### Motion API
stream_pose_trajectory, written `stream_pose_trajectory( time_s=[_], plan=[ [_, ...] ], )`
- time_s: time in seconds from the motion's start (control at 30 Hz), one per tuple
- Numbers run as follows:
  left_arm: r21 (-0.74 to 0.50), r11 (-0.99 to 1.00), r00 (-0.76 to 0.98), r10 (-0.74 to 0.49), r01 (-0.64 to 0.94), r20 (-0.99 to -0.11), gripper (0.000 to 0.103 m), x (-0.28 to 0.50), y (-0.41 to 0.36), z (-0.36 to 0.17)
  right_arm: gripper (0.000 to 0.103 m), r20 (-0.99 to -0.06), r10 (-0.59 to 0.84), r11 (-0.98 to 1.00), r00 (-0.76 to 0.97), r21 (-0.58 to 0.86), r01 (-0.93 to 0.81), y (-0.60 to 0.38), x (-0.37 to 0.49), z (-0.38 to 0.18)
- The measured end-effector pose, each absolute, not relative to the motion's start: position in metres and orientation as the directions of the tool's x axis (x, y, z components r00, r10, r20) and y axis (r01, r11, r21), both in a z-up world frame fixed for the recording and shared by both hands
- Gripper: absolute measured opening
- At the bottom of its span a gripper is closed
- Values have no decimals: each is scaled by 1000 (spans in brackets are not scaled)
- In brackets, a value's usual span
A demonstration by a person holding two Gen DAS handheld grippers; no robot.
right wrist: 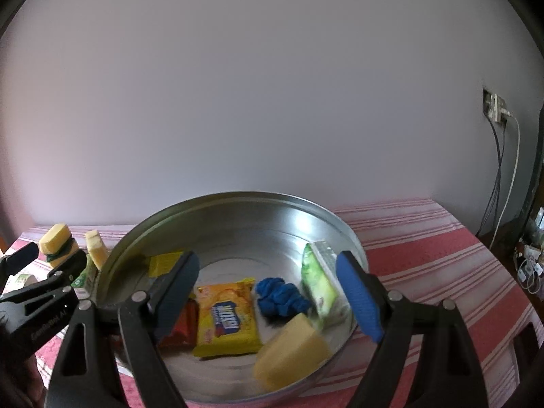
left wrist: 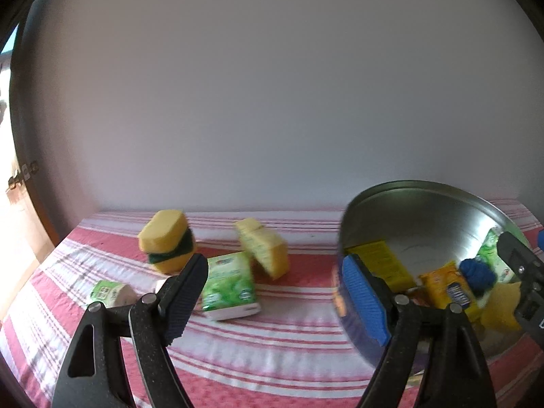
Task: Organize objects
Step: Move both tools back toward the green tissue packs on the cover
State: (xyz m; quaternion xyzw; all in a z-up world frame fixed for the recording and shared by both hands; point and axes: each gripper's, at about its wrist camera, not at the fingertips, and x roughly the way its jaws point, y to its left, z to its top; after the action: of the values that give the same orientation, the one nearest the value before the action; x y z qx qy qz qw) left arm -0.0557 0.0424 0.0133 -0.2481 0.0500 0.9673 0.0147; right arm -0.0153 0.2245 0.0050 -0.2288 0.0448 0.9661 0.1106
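A plain pale wall rises behind a table (left wrist: 272, 333) covered with a red-and-white striped cloth. On the right of the left wrist view, and filling the middle of the right wrist view, sits a wide metal basin (right wrist: 238, 204). Inside it lie a yellow biscuit packet (right wrist: 227, 319) at lower centre, an orange-red wrapper (right wrist: 182, 326) touching its left edge, a yellow sachet (right wrist: 163, 261) against the left wall, a crumpled blue cloth (right wrist: 278, 295) just right of the biscuit packet, a green tissue pack (right wrist: 318, 282) leaning on the right wall, and a yellow sponge wedge (right wrist: 292, 353), blurred, at the lower right. Outside the basin, in the left wrist view, a second green tissue pack (left wrist: 229, 285) lies at centre, a yellow sponge block (left wrist: 263, 246) tilts just behind it, a yellow-and-green scouring sponge (left wrist: 168, 241) stands further left, and a small green-labelled pack (left wrist: 108, 292) sits at lower left. The left claw (left wrist: 275, 301) is wide open with nothing gripped, its dark finger by the tissue pack, its blue one in front of the basin's left rim. The right claw (right wrist: 268, 292) hangs over the basin, jaws spread wide and empty. A socket with cables (right wrist: 496, 108) is on the wall at upper right.
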Motion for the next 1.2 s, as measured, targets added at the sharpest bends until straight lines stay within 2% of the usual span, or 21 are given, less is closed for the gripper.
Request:
stream_pose_trajectory(
  time_s=[0.67,1.07,1.2],
  plan=[
    [84,-996,-872,-79,43,-483,83,-64,-50,7,84,-461,138,-986,-877,16,-163,145,-22,9],
    [89,-979,-800,-202,185,-565,83,-86,-135,-4,83,-458,49,-999,-887,-12,-50,87,-25,12],
    [74,-969,-761,-233,237,-606,83,-95,-162,-10,76,-488,-8,-1000,-873,-15,18,61,-35,7]
  ],
)
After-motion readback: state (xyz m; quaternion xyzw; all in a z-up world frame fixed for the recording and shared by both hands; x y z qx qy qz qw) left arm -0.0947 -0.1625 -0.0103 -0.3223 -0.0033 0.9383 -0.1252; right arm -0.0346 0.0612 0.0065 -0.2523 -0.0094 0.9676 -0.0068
